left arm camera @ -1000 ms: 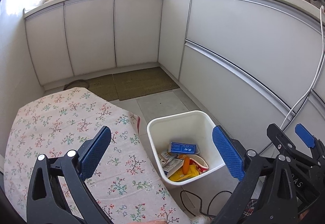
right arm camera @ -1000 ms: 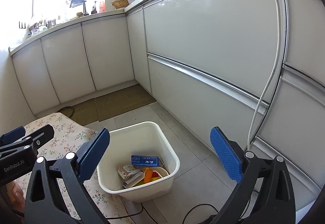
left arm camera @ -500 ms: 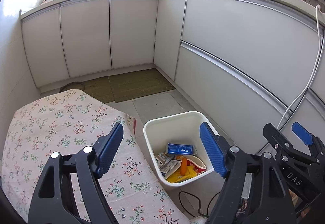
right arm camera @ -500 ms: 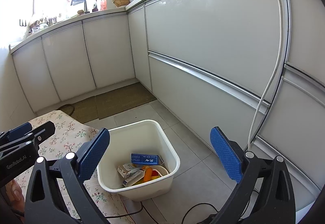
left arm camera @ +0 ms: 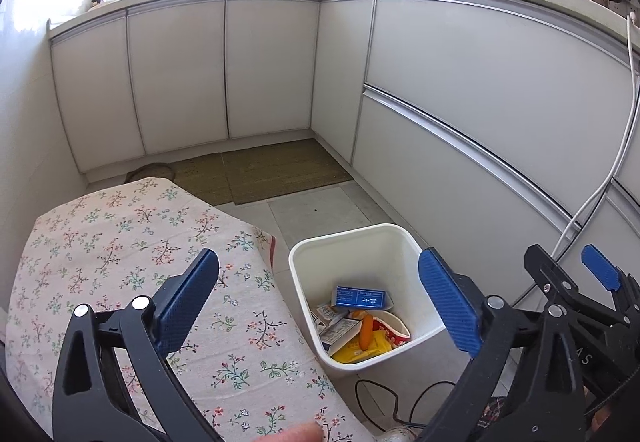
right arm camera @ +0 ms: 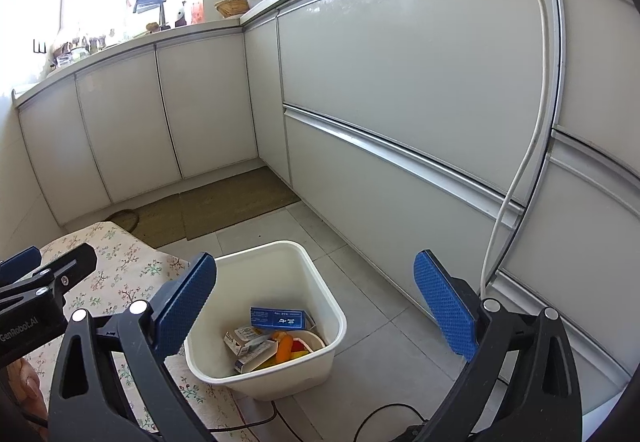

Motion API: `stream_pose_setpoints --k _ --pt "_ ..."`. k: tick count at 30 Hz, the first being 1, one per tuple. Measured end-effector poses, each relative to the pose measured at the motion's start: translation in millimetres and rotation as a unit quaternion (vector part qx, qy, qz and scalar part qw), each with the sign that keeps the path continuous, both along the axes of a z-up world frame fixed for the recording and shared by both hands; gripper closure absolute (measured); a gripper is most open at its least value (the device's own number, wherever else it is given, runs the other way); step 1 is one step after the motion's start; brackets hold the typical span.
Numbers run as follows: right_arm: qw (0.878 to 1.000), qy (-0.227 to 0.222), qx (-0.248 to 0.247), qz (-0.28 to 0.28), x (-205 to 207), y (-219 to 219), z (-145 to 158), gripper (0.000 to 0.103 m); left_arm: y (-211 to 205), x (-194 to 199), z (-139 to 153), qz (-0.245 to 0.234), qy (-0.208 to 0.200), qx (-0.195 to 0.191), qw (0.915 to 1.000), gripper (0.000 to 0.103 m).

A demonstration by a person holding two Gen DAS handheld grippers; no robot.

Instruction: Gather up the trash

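Down through the left wrist view, the left gripper [left arm camera: 318, 300] hangs above the table edge with its jaws opening to their widest and nothing between them. The white bin [left arm camera: 352, 238] stands on the floor beyond the blue fingers [left arm camera: 188, 294], framed mostly toward the right one, with the trash [left arm camera: 360, 326] lying in its bottom: a blue box, small cartons, an orange piece and yellow wrappers. The gripper tilts downward over the floral tablecloth [left arm camera: 120, 242], whose edge hangs just beside the bin's left wall. Bare tile floor lies between the bin and the cabinets [left arm camera: 460, 121].

Next, in the right wrist view, the right gripper [right arm camera: 314, 298] is spread wide and empty, also tilted downward. The bin [right arm camera: 288, 254] sits beyond and below its fingers, nearer the left one. At the left edge the other gripper's black body shows over the tablecloth. A white cable [right arm camera: 532, 121] hangs down the cabinet fronts, and a black cord [right arm camera: 376, 414] lies on the tiles beside the bin.
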State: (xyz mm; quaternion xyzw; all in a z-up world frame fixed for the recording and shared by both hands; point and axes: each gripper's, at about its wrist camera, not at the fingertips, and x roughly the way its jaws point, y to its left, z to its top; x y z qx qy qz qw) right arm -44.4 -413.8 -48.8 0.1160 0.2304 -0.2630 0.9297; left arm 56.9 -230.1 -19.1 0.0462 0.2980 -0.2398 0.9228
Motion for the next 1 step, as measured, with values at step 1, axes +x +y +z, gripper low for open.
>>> stream_pose_setpoints --k 1 --pt "1.000 -0.001 0.000 -0.001 -0.2 0.0 0.1 0.007 0.3 0.1 0.1 0.002 0.001 0.000 1.0000 0.007"
